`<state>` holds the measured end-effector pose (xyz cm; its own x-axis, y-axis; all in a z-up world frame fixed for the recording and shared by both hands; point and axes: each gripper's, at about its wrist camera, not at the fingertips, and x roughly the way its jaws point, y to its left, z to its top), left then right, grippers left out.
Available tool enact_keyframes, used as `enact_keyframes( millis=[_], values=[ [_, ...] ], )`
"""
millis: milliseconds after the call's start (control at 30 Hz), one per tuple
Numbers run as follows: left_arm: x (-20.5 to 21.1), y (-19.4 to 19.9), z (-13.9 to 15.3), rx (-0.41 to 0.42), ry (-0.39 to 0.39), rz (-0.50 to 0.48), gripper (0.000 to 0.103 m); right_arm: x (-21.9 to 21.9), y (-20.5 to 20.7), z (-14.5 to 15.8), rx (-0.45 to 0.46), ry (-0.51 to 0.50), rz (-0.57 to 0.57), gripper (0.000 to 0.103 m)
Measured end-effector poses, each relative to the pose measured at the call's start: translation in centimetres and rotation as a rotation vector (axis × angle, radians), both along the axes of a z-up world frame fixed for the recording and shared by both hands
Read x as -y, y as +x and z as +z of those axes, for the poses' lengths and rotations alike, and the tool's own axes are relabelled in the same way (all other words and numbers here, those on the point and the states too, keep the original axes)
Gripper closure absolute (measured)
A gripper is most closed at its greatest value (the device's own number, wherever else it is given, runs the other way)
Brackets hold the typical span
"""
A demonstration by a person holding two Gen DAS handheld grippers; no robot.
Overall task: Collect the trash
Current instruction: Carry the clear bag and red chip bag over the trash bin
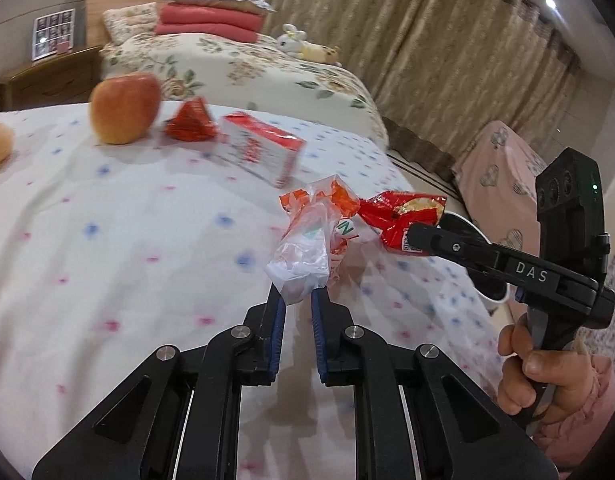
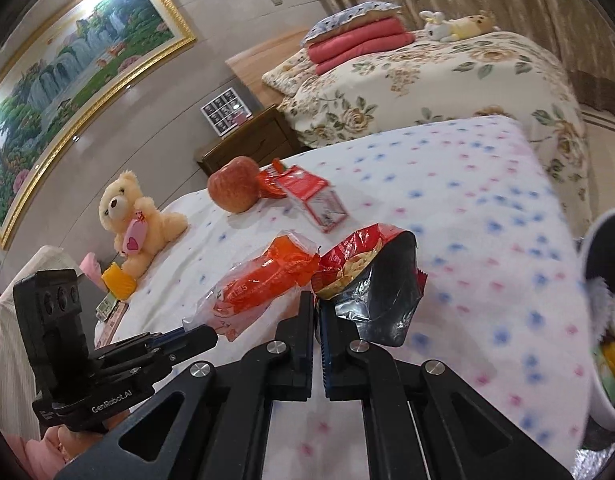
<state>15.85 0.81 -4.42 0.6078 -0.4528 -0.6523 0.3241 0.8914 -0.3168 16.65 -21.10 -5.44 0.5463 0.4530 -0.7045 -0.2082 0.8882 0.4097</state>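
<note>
Both tools pinch wrappers above bedspread.

The right claw pinches a red snack bag above a dotted bed. Left, the left claw grips an orange wrapper. Farther off sit an apple, red carton and teddy bear.

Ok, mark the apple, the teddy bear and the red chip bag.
apple (image 1: 125,109): left wrist view, middle of its skin.
teddy bear (image 2: 117,202): right wrist view, on its face.
red chip bag (image 2: 359,264): right wrist view, printed front near the top.
</note>
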Motion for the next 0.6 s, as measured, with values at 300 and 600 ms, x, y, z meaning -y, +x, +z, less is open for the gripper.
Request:
enact_keyframes(
  millis=[300, 600],
  values=[
    [5.3, -1.0, 0.6, 0.01, 0.003, -0.077, 0.091, 5.2, -2.7, 0.6, 0.01, 0.004, -0.086, 0.1],
    [9.7, -1.6, 0.8, 0.009, 0.006, -0.144, 0.091, 10.0, -4.7, 1.1, 0.024, 0.012, -0.166, 0.1]
  ],
)
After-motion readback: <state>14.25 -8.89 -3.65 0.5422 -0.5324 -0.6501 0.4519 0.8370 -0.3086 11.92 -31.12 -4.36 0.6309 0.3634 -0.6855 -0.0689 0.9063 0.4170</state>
